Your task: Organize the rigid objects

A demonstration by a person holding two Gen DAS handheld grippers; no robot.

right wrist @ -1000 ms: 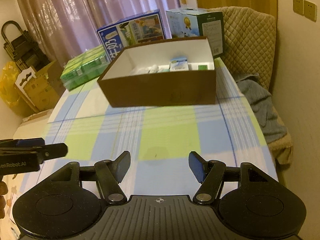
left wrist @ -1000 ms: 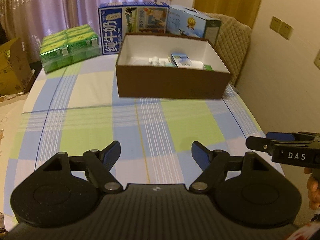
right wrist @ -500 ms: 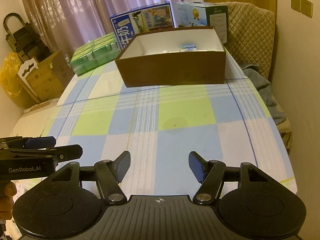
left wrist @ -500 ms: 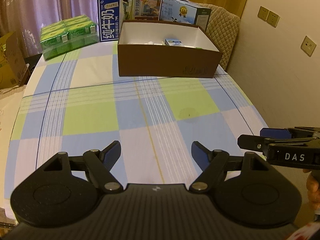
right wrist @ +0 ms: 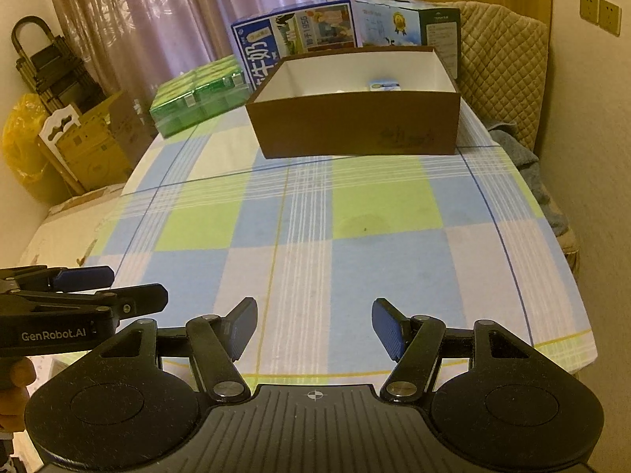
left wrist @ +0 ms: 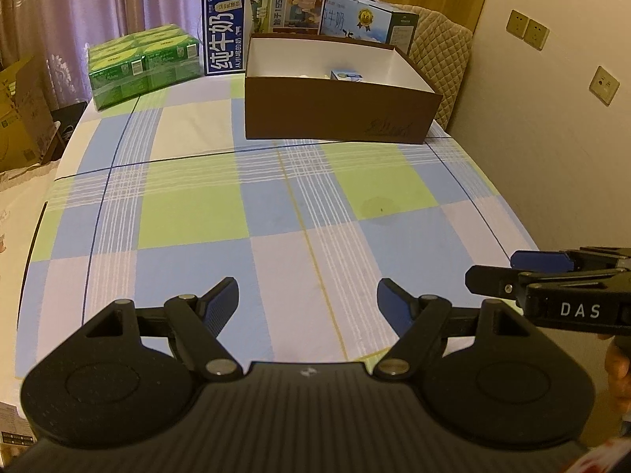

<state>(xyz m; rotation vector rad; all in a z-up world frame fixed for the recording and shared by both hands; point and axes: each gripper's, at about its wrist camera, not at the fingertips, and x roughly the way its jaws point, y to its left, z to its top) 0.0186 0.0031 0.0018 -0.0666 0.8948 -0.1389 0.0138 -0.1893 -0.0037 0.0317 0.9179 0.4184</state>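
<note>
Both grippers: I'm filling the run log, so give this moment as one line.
left gripper: open, empty | right gripper: open, empty | brown box: far end of table, small carton inside

"DAS" on right gripper (left wrist: 568,299) ("GenRobot.AI" on left gripper (right wrist: 79,307)); "1956" on milk carton (left wrist: 262,12).

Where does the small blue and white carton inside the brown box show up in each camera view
Left wrist view: the small carton sits upper centre, peeking over the near wall of the brown box.
Right wrist view: the carton is upper right of centre, inside the box near its back wall.
Shared landmark: the blue milk case standing behind the box.
</note>
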